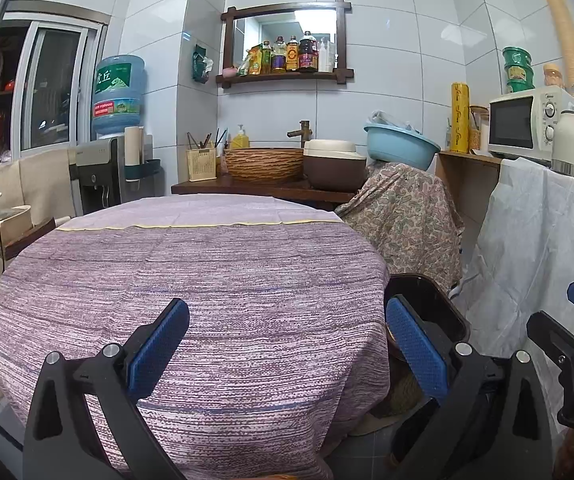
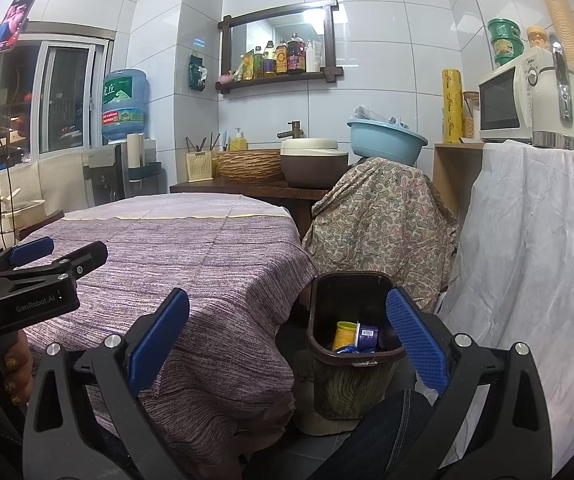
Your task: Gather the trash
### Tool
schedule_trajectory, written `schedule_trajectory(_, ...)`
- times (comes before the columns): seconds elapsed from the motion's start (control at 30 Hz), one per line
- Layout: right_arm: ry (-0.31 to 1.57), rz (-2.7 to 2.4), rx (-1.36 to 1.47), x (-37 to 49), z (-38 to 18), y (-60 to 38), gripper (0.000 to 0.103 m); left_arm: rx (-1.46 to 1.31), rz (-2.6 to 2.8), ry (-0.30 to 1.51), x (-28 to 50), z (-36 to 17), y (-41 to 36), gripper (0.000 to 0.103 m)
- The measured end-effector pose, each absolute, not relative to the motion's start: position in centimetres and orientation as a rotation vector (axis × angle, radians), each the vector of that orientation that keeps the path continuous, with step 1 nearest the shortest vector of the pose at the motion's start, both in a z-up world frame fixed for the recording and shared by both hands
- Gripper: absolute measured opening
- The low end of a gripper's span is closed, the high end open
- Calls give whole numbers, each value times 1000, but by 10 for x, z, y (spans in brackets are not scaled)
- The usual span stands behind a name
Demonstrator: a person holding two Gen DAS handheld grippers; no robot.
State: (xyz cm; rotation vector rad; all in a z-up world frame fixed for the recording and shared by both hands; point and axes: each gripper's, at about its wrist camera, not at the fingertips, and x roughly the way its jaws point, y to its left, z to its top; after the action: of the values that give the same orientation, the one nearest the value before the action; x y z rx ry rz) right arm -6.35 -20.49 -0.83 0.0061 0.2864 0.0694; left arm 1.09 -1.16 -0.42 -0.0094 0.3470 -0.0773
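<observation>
A dark brown trash bin point(image 2: 315, 344) stands on the floor right of the round table. Inside it lie a yellow cup point(image 2: 345, 333), a blue-and-white cup point(image 2: 368, 334) and a blue wrapper point(image 2: 347, 349). My right gripper point(image 2: 287, 340) is open and holds nothing; its right finger hangs over the bin's rim. In the left wrist view, my left gripper point(image 1: 287, 344) is open over the purple tablecloth point(image 1: 207, 280) with nothing between its fingers. Only the bin's rim point(image 1: 439, 292) shows there, behind the right finger. Each gripper appears in the other's view: left gripper point(image 2: 77, 249), right gripper point(image 1: 563, 316).
A chair under paisley cloth point(image 2: 379, 220) stands behind the bin, and a white sheet point(image 2: 527, 260) drapes a counter on the right. A wooden counter with a basket basin point(image 2: 247, 166) and a pot point(image 2: 313, 164) lies beyond the table. A denim knee point(image 2: 399, 420) sits below the bin.
</observation>
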Motion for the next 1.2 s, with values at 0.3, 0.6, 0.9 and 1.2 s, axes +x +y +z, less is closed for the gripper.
schedule_trajectory(0.3,289,70,7,-62,-8,-206,97,-8,-79,348,11,-4,-12,98)
schedule_trajectory(0.6,289,70,8,-63,-8,-205,97,-6,-81,345,10,-4,-12,98)
schedule_trajectory(0.9,293,73,10,-61,-8,-206,97,-11,-78,349,10,-4,-11,98)
schedule_trajectory(1.2,295,73,10,-61,-8,-205,97,-10,-77,352,11,-5,-10,98)
